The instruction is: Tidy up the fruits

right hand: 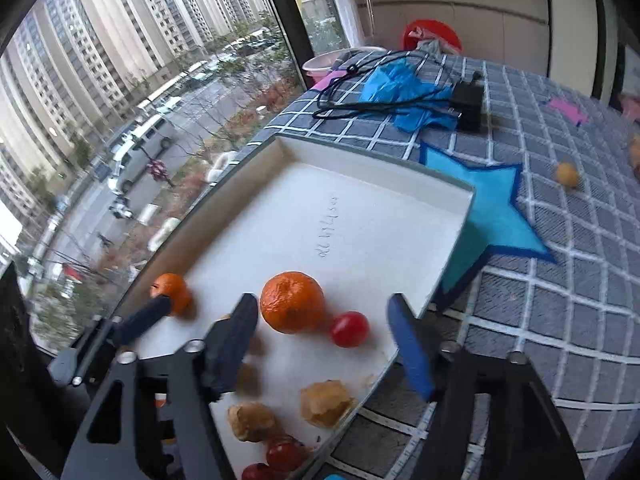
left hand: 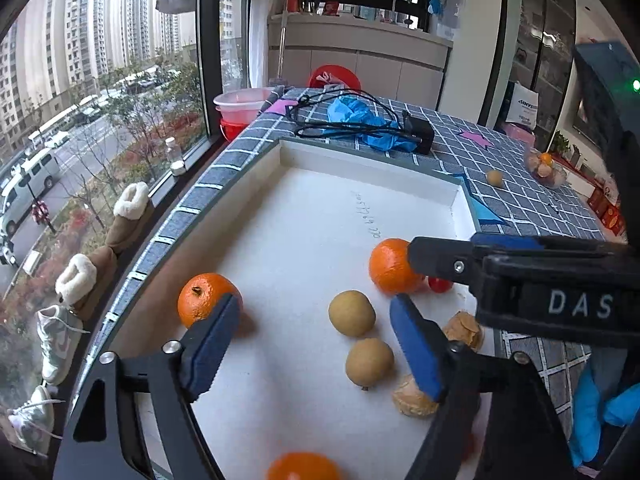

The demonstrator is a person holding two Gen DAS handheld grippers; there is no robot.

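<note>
Now both grippers hang open over the tray [left hand: 360, 160] of fruit.
Left gripper [left hand: 316, 344] jaws straddle two longans [left hand: 352, 313]; right gripper [right hand: 324, 344] jaws flank an orange [right hand: 292, 302] and tomato [right hand: 349, 329], touching neither.

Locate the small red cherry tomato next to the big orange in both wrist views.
Left wrist: cherry tomato right of centre, mostly hidden behind the orange and under the right hand-held gripper's finger.
Right wrist: cherry tomato lower centre, fully visible, touching the orange's right side.
Shared landmark: handwriting on the white tray floor.
</note>
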